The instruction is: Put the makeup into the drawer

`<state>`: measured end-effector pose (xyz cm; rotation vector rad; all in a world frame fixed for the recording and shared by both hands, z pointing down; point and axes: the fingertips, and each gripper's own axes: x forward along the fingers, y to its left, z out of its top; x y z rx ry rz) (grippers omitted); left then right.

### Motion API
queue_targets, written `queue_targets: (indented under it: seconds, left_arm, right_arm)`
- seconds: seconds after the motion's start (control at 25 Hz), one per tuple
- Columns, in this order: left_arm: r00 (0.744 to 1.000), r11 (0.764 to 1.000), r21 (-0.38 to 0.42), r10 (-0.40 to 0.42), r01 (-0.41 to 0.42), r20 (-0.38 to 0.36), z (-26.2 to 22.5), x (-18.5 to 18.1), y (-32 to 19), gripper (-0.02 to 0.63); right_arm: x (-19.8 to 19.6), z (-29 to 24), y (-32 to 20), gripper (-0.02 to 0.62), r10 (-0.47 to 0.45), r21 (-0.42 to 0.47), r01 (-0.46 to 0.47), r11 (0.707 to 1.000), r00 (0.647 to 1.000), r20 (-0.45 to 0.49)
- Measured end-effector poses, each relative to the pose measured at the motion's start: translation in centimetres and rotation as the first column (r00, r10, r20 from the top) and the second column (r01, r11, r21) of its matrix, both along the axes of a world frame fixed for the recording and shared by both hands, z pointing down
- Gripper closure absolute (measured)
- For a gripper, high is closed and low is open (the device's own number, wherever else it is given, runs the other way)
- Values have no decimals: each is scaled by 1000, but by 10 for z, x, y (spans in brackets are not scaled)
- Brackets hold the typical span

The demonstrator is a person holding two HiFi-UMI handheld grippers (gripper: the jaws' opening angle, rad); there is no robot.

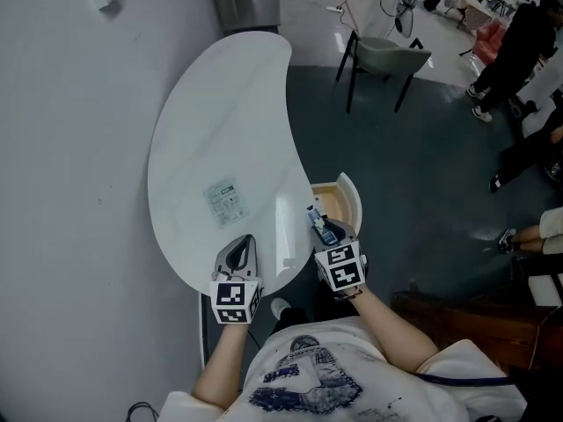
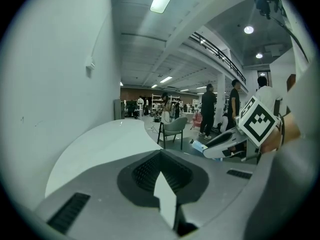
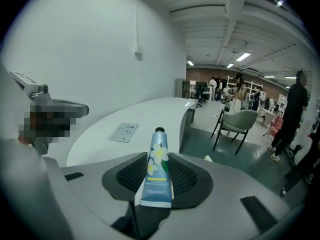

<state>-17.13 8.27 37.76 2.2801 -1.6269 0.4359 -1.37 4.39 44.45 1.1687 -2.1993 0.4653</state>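
Note:
A blue hand-cream tube [image 3: 156, 166] with white flowers and a black cap lies between the jaws of my right gripper [image 3: 157, 154], cap pointing away. In the head view my right gripper [image 1: 318, 221] holds this tube [image 1: 322, 228] over the open drawer [image 1: 351, 193], which juts from the right side of the white curved table [image 1: 220, 121] and has a pale wooden bottom. Shut and empty, my left gripper [image 1: 243, 243] hovers over the table's near edge. In the left gripper view, its jaws [image 2: 161, 170] meet with nothing between them, and the right gripper [image 2: 235, 146] shows off to the right.
A printed sheet [image 1: 225, 202] lies on the table. A wall runs along the left side. A grey chair [image 1: 387, 55] stands on the dark floor beyond the table, and people [image 1: 519, 42] stand and sit at the right. A dark wooden unit [image 1: 475, 319] is by my right elbow.

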Motion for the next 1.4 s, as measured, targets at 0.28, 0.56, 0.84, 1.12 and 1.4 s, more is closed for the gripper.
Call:
queue_targets:
  seconds: [0.28,0.56,0.84,1.12,1.4]
  left_arm:
    - [1000,999,-30,24,-23,13,14,38,-31,560]
    - [999,999,-45,26,-25,22,21,72,-57,560]
    - [999,998,-55,0,2,47,29,100,-76,560]
    - [998,998,-45,-30,33,64,34,127,-92,560]
    - [997,998,-56,-25,30,73,43,138,-97,561]
  right_arm:
    - [39,16,-27,449,25,-35,-25,999,1000,11]
    - [74,39,-46,449,28,-90,-26,996,999,23]
    - [93,53,-67,449,-37,-109,41,993,999,34]
    - [102,72,-77,449,-113,-133,117,984,993,35]
    - [101,89,-79,449,-123,-161,129,978,991,51]
